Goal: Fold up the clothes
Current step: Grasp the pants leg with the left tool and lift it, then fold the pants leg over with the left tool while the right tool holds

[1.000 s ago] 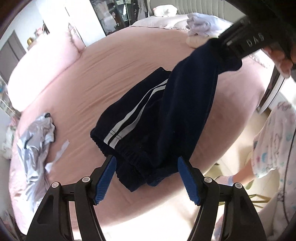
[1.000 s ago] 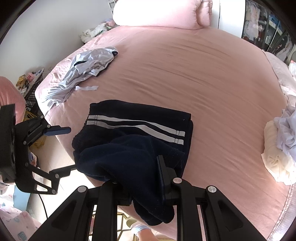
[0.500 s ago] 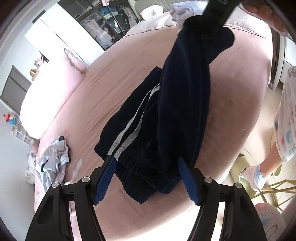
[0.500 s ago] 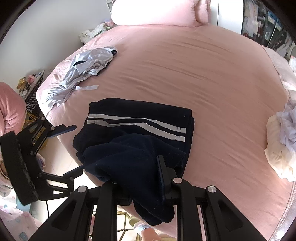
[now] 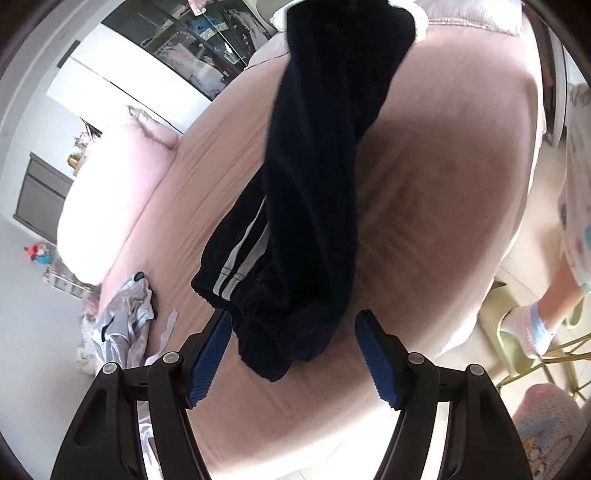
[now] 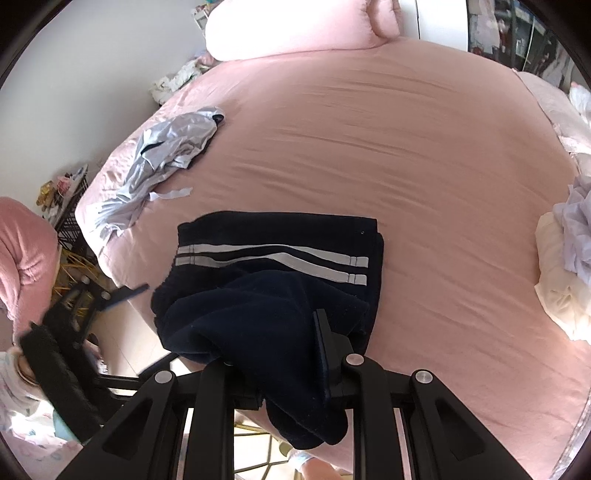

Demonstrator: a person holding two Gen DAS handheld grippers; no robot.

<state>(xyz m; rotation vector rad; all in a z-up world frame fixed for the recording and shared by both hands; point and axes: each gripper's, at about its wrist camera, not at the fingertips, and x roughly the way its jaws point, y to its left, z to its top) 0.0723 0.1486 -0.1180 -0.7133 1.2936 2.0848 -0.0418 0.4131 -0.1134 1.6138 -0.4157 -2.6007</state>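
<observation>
Here the dark blue trousers (image 6: pixel 277 254) with two white side stripes lie partly folded near the front edge of the pink bed (image 6: pixel 369 140), and one part of them is lifted off the sheet. The right gripper (image 6: pixel 284 365) points steeply down at this edge, and its jaws stand narrow, closed on a thick bunch of the dark cloth; the cloth fills the gap between the fingers and hangs down below them over the bed's edge. In the left wrist view the same lifted part runs as a long dark band from the top of the picture down to the elastic cuff, which rests at the bed's near edge. The left gripper (image 5: pixel 293 354) is tilted downward toward this cuff with its jaws wide; the blue pads (image 5: pixel 210 354) stand on both sides of the cuff end, and the left one seems just beside the cloth, but I cannot tell if it touches. In the right wrist view this left gripper is seen blurred at the left, beyond the bed's front left edge, near the person's patterned clothes. A grey shiny garment (image 6: pixel 166 147) lies crumpled near the left edge of the bed, well apart from the trousers, and a pile of white clothes (image 6: pixel 565 258) sits at the right edge. A pink pillow (image 6: pixel 295 26) lies at the far edge.
</observation>
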